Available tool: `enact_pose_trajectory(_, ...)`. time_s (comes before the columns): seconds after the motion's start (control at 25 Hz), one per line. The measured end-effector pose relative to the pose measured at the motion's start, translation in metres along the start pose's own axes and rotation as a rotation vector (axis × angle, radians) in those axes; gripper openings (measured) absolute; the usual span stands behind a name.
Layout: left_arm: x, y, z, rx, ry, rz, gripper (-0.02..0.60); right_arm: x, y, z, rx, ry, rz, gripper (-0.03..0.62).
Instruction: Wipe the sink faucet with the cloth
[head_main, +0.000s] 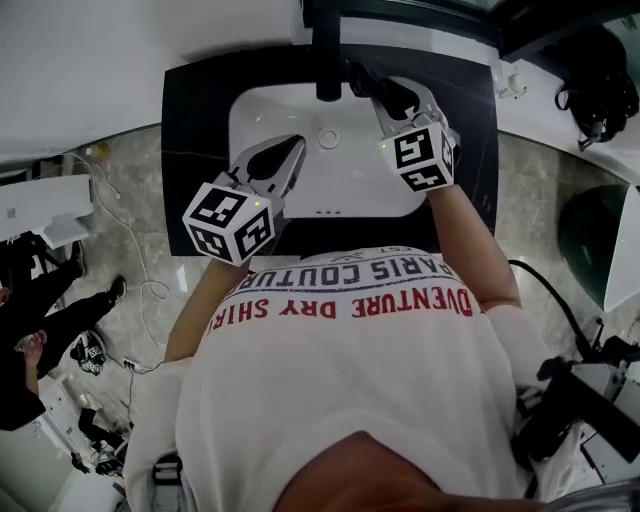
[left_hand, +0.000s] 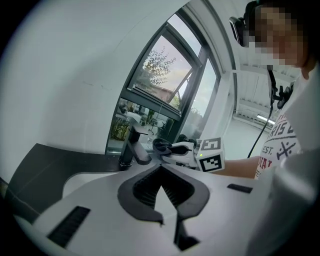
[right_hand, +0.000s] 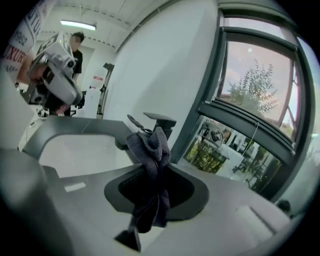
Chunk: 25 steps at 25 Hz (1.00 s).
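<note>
Right jaws are clamped on a dark grey cloth (right_hand: 149, 145), which is bunched between them and sticks out past their tips in a crumpled wad, with a tail hanging down inside the gap. In the head view the right gripper (head_main: 392, 108) reaches over the back right part of the white sink (head_main: 350, 185), and the cloth's leading end lies just beside the black faucet (head_main: 327, 62), on its right side; whether the two touch cannot be told. In the right gripper view the faucet (right_hand: 161, 121) stands directly behind the wad, its flat lever on top and a window behind it. Left jaws are pressed together at their tips with nothing between them. The left gripper (head_main: 297, 143) hangs over the front left part of the basin, well short of the faucet and apart from the cloth. Its own view looks across the sink at the faucet's dark column and spout, with the other gripper and its cloth just to the right of them. A black desk (head_main: 195, 150) surrounds the basin, and the drain (head_main: 329, 138) lies between the two grippers.
</note>
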<state>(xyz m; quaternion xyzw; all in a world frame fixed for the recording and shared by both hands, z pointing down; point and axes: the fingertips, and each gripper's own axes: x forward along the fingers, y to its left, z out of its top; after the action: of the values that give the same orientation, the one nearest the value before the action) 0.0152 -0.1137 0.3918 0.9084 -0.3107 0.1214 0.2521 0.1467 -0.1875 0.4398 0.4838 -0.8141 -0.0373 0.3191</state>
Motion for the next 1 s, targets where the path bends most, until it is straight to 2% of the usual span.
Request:
enact_pose_trajectory(0.08, 0.008, -0.002, 0.000, 0.007, 0.019, 0.010, 0.000, 0.008, -0.006, -0.025, -0.078, 0.055, -0.037, 0.077)
enact_pose_trajectory(0.2, 0.020, -0.005, -0.003, 0.012, 0.047, 0.022, 0.000, 0.022, -0.004, -0.047, -0.276, 0.094, -0.065, 0.077)
enact_pose_trajectory(0.32, 0.028, -0.005, -0.006, 0.006, 0.063, 0.038, 0.000, 0.044, 0.002, -0.045, -0.438, 0.079, -0.064, 0.077)
enact_pose_trajectory(0.4, 0.032, -0.004, -0.008, 0.003, 0.074, 0.046, 0.000, 0.058, 0.004, -0.040, -0.504, 0.062, -0.070, 0.077)
enact_pose_trajectory(0.6, 0.040, 0.004, -0.012, -0.001, 0.090, 0.074, 0.000, 0.082, -0.003, -0.027, -0.561, 0.023, -0.120, 0.077)
enact_pose_trajectory(1.0, 0.035, 0.019, -0.006, -0.027, 0.062, 0.107, 0.000, 0.104, -0.006, -0.019, -0.595, 0.043, -0.137, 0.077)
